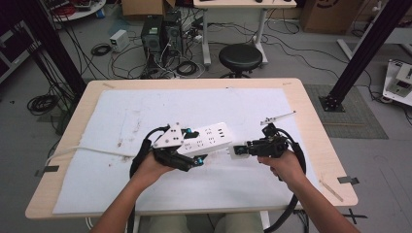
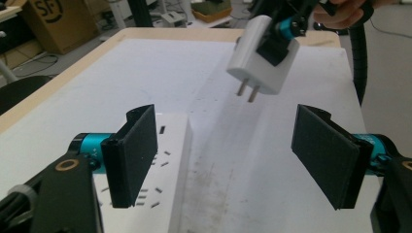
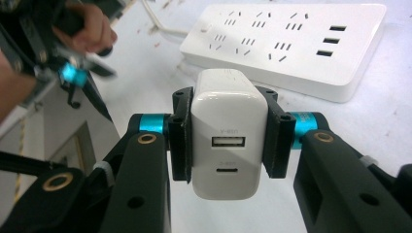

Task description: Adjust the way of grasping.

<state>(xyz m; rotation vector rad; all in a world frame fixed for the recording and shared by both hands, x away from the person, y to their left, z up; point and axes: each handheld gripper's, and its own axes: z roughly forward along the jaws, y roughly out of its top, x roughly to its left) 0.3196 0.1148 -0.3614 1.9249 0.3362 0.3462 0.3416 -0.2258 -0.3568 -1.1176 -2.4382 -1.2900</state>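
Observation:
A white power strip (image 1: 210, 137) lies on the white mat near the middle of the table, sockets up. My left gripper (image 1: 192, 146) hovers over its near end with the jaws apart; in the left gripper view (image 2: 226, 145) the strip (image 2: 174, 141) sits under the left jaw and nothing is pressed between the pads. My right gripper (image 1: 243, 149) is shut on a white USB charger (image 1: 238, 150), held just right of the strip. The charger (image 3: 228, 145) shows its ports toward the right gripper view, and its two prongs (image 2: 247, 90) point down toward the strip.
A white mat (image 1: 145, 109) covers most of the wooden table (image 1: 311, 121). The strip's white cable (image 1: 92, 150) runs off to the left edge. A black stool (image 1: 240, 56) stands behind the table, and black frame posts rise at both far corners.

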